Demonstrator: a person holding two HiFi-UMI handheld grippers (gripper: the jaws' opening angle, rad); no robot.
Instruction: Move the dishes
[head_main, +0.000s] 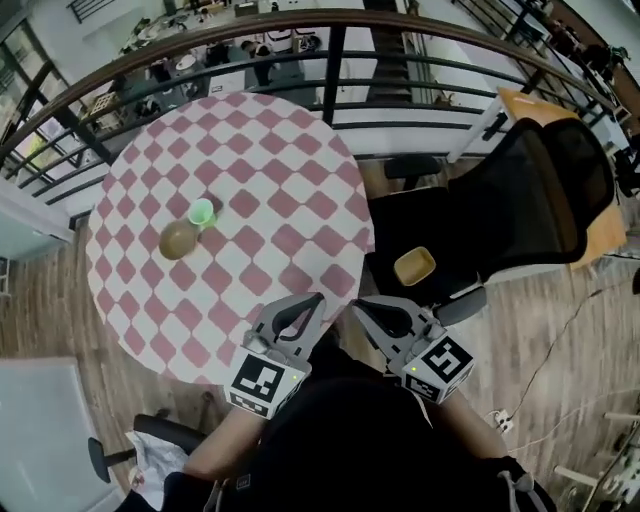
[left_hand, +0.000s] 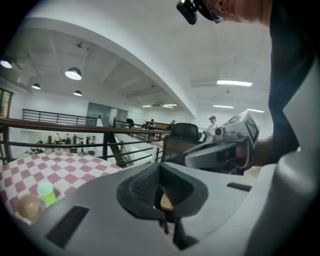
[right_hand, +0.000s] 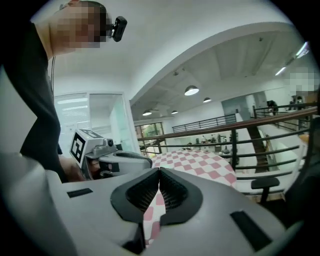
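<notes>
Round table (head_main: 300, 190) under a pink-and-white checked cloth, railing (head_main: 330, 70) behind it, black chair (head_main: 540, 200) to its right. Three dishes seen. Green cup (head_main: 202, 212) stands upright on the left part of the cloth, mouth up, with a paler inside; contents cannot be told. Brown bowl (head_main: 178, 239) sits just beside it on the near-left side, apparently touching; it reads as a rounded olive-brown shape, and whether it is mouth-up or holds anything cannot be told. Tan dish (head_main: 414, 266), squarish, lies open side up on the chair's black seat, apart from the table; its hollow shows plain tan. Left gripper (head_main: 316, 298) and right gripper (head_main: 356, 304) are held low in front of the person, past the table's near edge, tips angled toward each other and close together. Left gripper view: left gripper (left_hand: 160, 170) clenched, pads meeting, gripping nothing; a sliver of the tan dish (left_hand: 166, 201) shows through the gap beneath the tips, well beyond them. The cup (left_hand: 46, 192) and bowl (left_hand: 29, 205) sit far off to that view's lower left. Right gripper view: right gripper (right_hand: 159, 172) also clenched on nothing, only checked cloth (right_hand: 200, 162) beyond its pads. Cup and bowl lie well apart from both grippers, up-left across the table; the tan dish is nearer, just up-right of the right gripper's tips, not touched.
</notes>
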